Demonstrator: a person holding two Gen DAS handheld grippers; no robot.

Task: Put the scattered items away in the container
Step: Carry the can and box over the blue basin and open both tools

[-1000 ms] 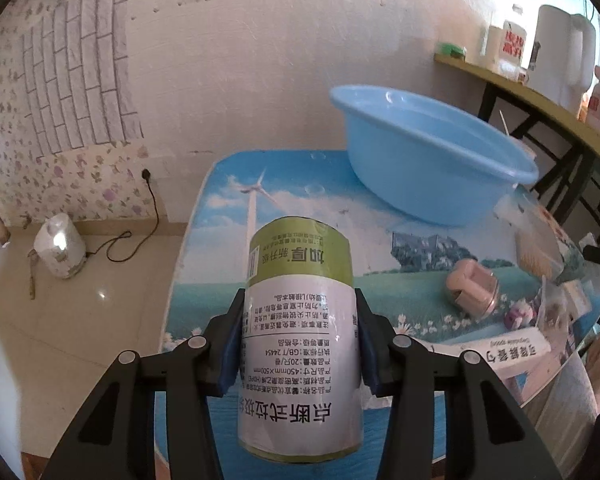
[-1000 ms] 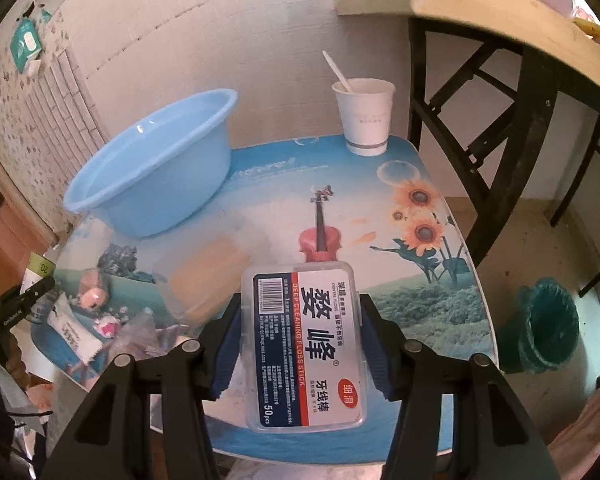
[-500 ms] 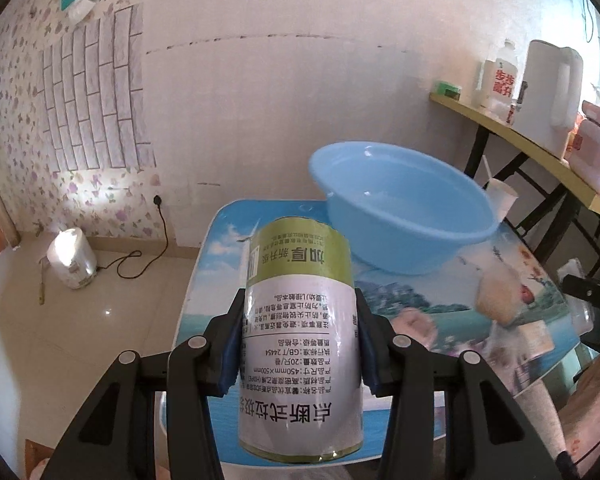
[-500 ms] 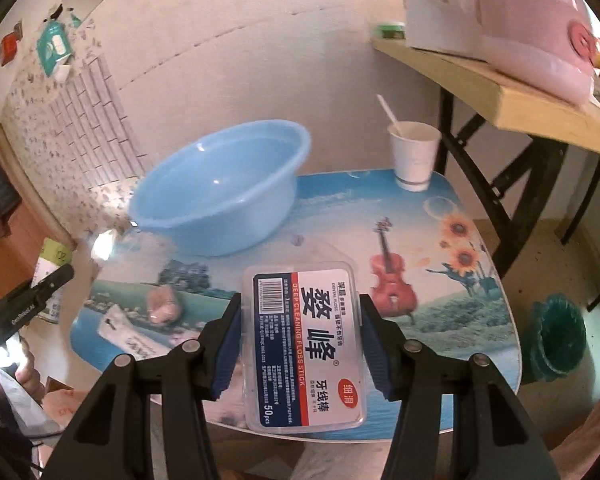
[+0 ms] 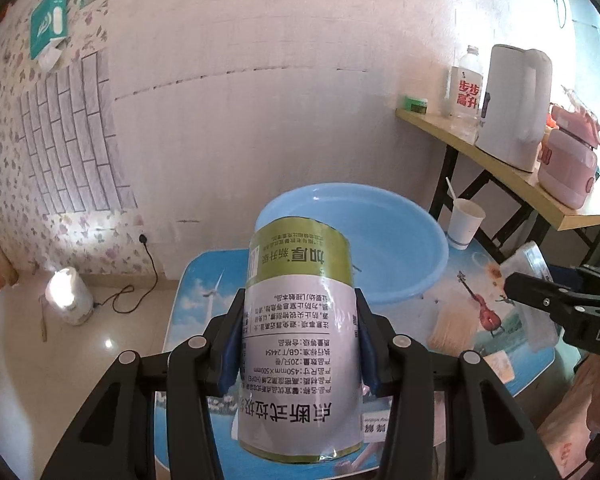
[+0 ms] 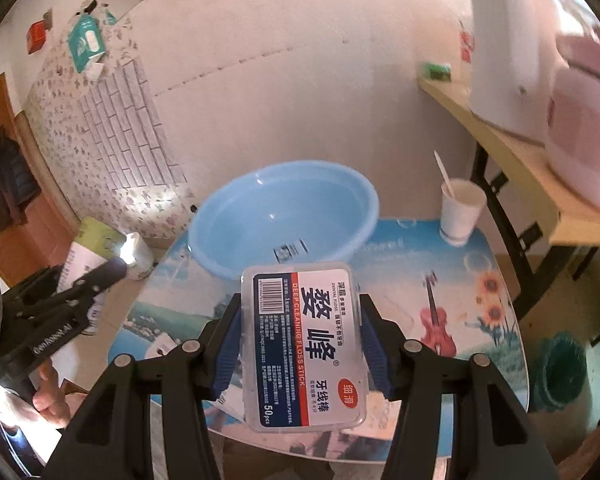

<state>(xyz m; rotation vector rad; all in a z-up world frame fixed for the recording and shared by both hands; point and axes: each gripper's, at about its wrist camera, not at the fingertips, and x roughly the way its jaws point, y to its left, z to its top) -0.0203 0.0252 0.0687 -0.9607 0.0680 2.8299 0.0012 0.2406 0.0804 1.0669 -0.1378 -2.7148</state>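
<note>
Blue basin (image 5: 364,240) at 12 o'clock on table (image 6: 496,344). Left gripper (image 5: 298,344) clamps roll (image 5: 298,344), label "450mm×500mm". Right gripper (image 6: 300,344) clamps floss box (image 6: 306,344), "DEEP CLEANING FLOSS STICK", "50 pcs"; both held short of basin.

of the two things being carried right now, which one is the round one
The green-and-white roll, clamped in the left tongs. It is a cylinder; the floss stick box in the right tongs is flat and rectangular.
</note>
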